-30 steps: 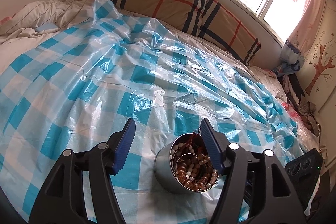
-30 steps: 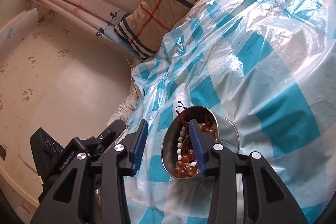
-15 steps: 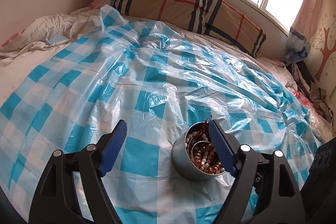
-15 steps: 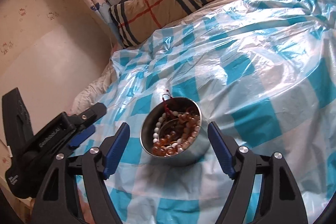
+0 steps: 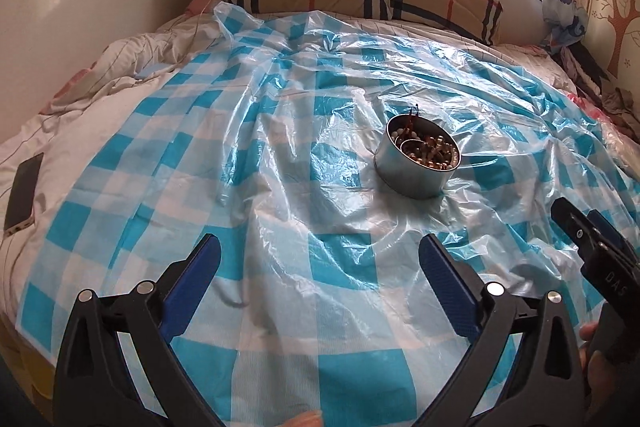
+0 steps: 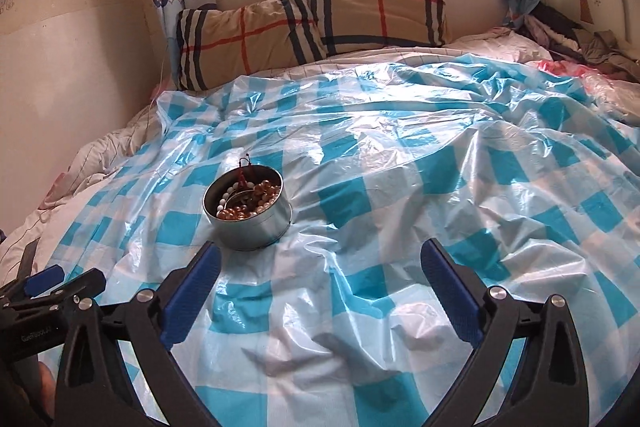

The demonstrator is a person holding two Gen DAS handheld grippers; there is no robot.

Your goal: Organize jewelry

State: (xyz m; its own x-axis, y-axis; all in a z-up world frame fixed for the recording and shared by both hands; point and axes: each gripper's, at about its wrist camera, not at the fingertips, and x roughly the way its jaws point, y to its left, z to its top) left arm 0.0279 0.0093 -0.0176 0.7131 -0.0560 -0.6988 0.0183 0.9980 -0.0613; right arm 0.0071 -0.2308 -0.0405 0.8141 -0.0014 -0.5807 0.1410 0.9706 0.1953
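Silver-coloured metal makes up the round tin (image 5: 416, 167) we see standing upright on the blue-and-white checked plastic sheet (image 5: 280, 131) spread over the bed, its open mouth facing up. Inside lie beaded bracelets (image 6: 250, 203), amber-brown and white beads coiled together, with a red cord tassel (image 6: 243, 174) poking up at the far rim. Being round, the tin shows no long axis.

We hold our left gripper (image 5: 318, 259) with jaws wide and nothing between them, the tin ahead and to its right, well apart. Our right gripper (image 6: 320, 265) also has jaws wide, empty, the tin just beyond its left fingertip. A plaid pillow (image 6: 312, 27) leans under the window, and a phone (image 5: 24, 193) lies at the bed's left edge.
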